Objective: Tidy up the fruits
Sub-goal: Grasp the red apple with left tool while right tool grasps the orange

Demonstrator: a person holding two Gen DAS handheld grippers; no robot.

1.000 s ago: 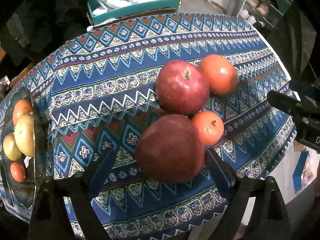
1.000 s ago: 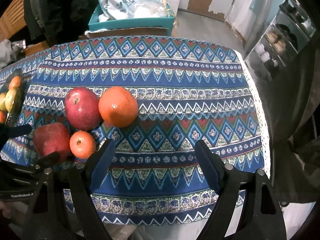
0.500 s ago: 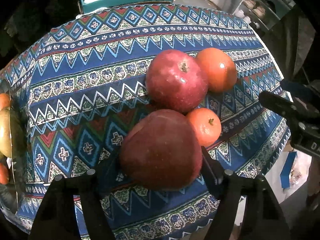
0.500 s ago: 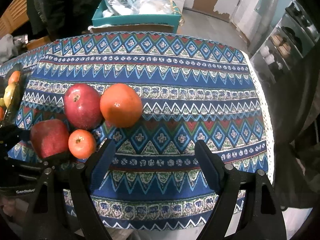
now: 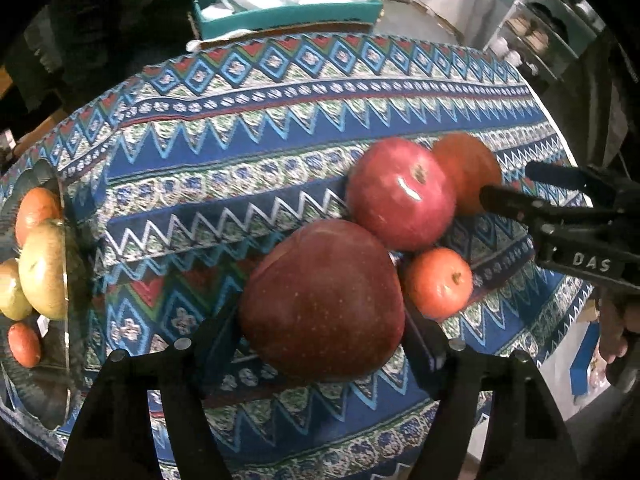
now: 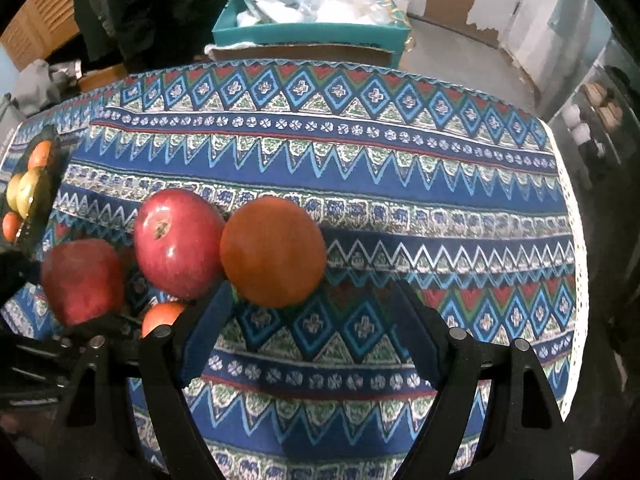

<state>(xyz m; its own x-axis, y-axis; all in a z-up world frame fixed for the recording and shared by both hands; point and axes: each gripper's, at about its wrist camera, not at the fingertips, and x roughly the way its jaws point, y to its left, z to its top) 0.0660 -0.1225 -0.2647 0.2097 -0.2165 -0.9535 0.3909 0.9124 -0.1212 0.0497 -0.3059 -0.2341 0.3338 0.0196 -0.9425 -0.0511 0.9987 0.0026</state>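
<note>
My left gripper (image 5: 320, 332) is shut on a big dark red apple (image 5: 322, 300), which fills the gap between the fingers. Behind it lie a shiny red apple (image 5: 400, 194), a large orange (image 5: 466, 168) and a small orange (image 5: 438, 282). A glass plate (image 5: 60, 364) at the left edge holds several fruits, among them a yellow-green apple (image 5: 42, 268). My right gripper (image 6: 310, 324) is open, its fingers just in front of the large orange (image 6: 274, 252); it also shows at the right of the left wrist view (image 5: 560, 216).
The table wears a blue patterned cloth (image 6: 360, 168). A teal box (image 6: 308, 34) with plastic bags stands behind the far edge. The cloth's right edge (image 6: 576, 240) drops to the floor. The held apple (image 6: 82, 280) shows at the left of the right wrist view.
My left gripper closed in on the dark red apple and gripped it. My right gripper moved forward and left towards the large orange.
</note>
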